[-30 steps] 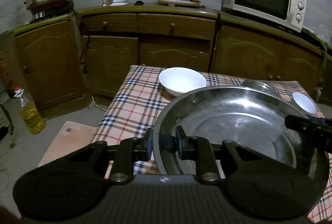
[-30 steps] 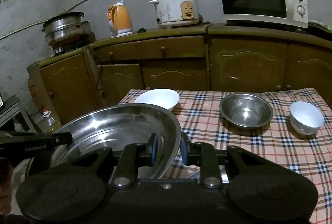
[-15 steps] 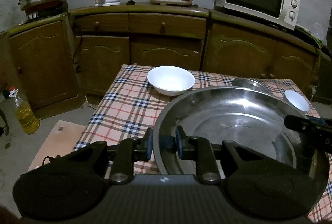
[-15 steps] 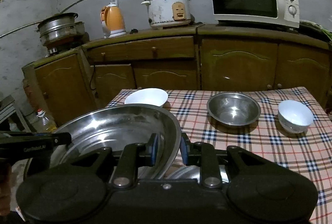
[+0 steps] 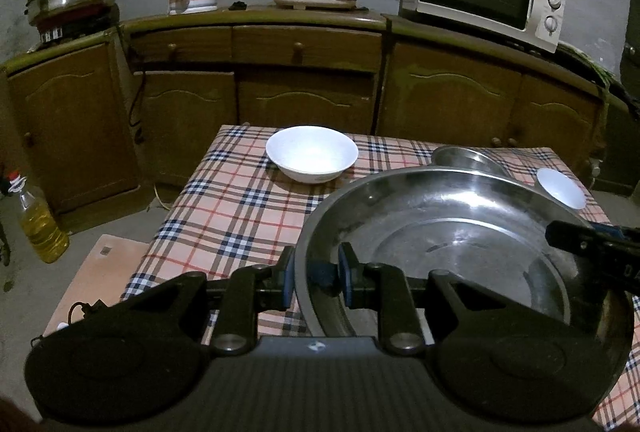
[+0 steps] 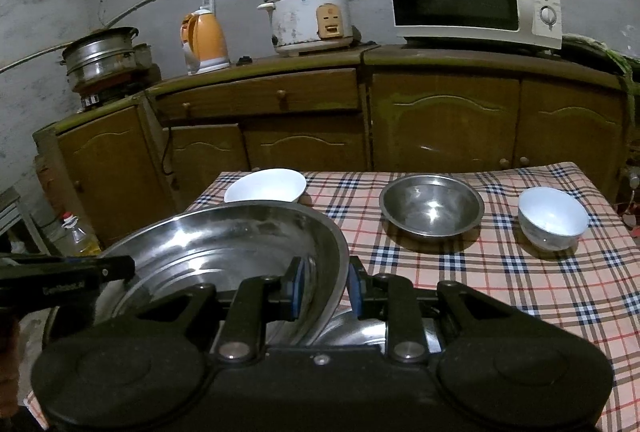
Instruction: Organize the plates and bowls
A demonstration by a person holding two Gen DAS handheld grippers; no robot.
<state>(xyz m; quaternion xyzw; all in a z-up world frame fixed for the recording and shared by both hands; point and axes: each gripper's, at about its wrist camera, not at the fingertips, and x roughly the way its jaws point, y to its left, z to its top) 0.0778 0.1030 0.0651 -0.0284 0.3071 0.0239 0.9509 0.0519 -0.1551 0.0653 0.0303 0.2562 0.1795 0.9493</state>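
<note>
Jaws of both grippers, left (image 5: 316, 282) and right (image 6: 325, 288), clamp opposite rims of steel basin (image 5: 460, 232).

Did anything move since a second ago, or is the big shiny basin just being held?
Nothing was picked up or let go. The left tongs and right tongs stay clamped on opposite rims of the basin, and both views have drifted slightly across the room. The white bowl, steel bowl and small bowl sit unmoved on the table.
</note>
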